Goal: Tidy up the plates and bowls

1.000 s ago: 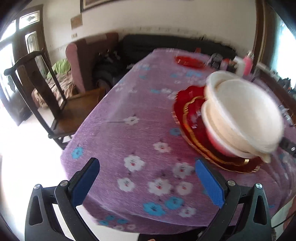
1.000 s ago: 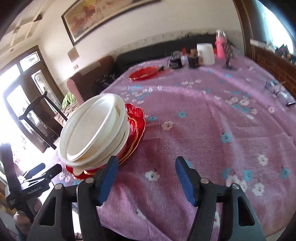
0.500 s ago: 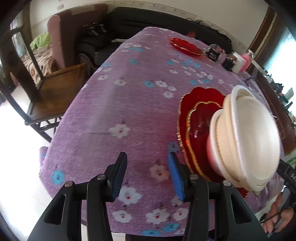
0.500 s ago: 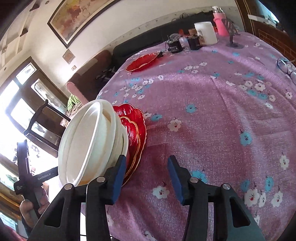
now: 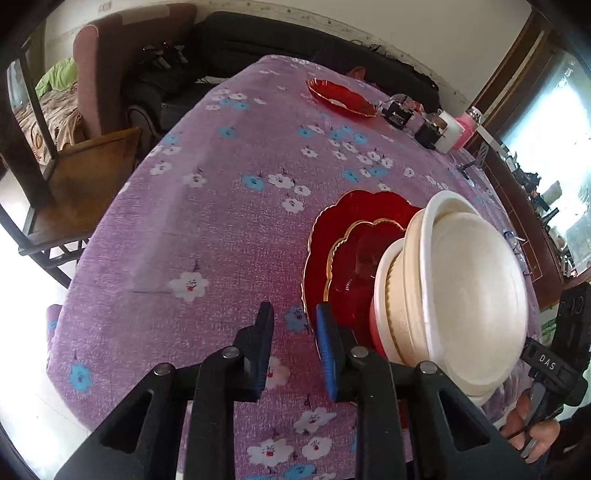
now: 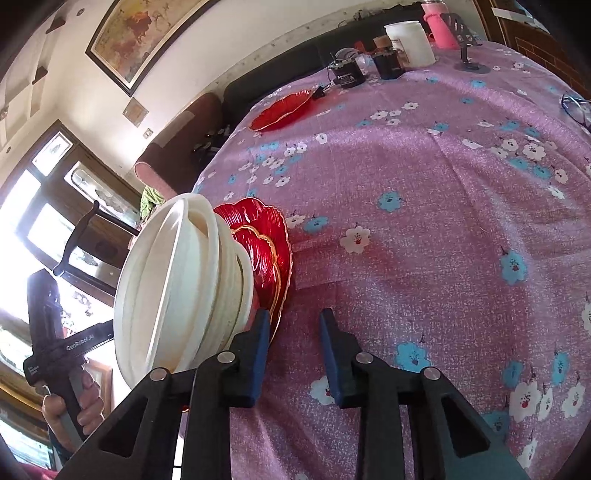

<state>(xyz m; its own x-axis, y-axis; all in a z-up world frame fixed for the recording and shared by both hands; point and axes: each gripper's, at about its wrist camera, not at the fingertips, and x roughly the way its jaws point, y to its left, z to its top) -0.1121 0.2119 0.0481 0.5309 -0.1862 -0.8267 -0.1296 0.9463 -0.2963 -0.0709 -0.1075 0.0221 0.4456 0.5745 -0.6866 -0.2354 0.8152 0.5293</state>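
A stack of cream bowls (image 5: 454,291) sits on two nested red scalloped plates (image 5: 354,236) near the table's front edge. It also shows in the right wrist view, bowls (image 6: 177,284) on the red plates (image 6: 269,254). My left gripper (image 5: 293,325) hovers above the cloth just left of the stack, jaws narrowed to a small gap, holding nothing. My right gripper (image 6: 291,328) is just right of the stack, jaws partly closed with a gap, holding nothing. A lone red plate (image 5: 341,99) lies at the far side, also in the right wrist view (image 6: 282,110).
The round table carries a purple flowered cloth (image 5: 229,206). At its far edge stand a white cup (image 6: 410,44), a pink bottle (image 6: 441,24), dark jars (image 6: 386,62) and a phone stand (image 6: 467,51). Glasses (image 6: 576,107) lie at right. A wooden chair (image 5: 55,177) stands left.
Both grippers narrowed their jaws from wide open to a small gap. Both cameras rose and drew closer to the stack of bowls and plates, which has not moved.
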